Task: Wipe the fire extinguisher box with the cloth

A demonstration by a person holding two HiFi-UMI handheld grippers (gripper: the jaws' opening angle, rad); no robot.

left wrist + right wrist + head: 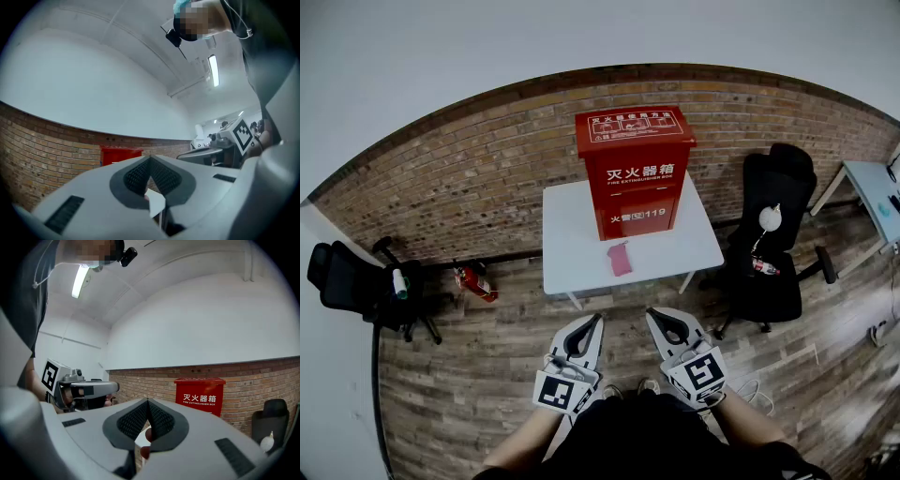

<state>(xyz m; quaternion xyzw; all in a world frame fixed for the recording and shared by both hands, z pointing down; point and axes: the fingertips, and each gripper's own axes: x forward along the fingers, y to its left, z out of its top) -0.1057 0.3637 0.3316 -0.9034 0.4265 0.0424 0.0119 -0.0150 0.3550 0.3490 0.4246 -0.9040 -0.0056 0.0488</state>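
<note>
The red fire extinguisher box [635, 169] stands upright at the back of a small white table [572, 244], against the brick wall. A pink cloth [620, 258] lies on the table just in front of the box. My left gripper [597, 320] and right gripper [652, 313] hang side by side over the wooden floor, short of the table's near edge, both level and pointing at the box. Both have their jaws together with nothing between them. The box shows beyond the left gripper [150, 158] as a red top [121, 154], and beyond the right gripper [148, 401] with its white lettering [199, 394].
A black office chair [773, 234] with small items on its seat stands right of the table. Another black chair [356, 281] is at the far left. A red fire extinguisher [476, 281] lies on the floor by the wall. A light desk [872, 197] sits at the right edge.
</note>
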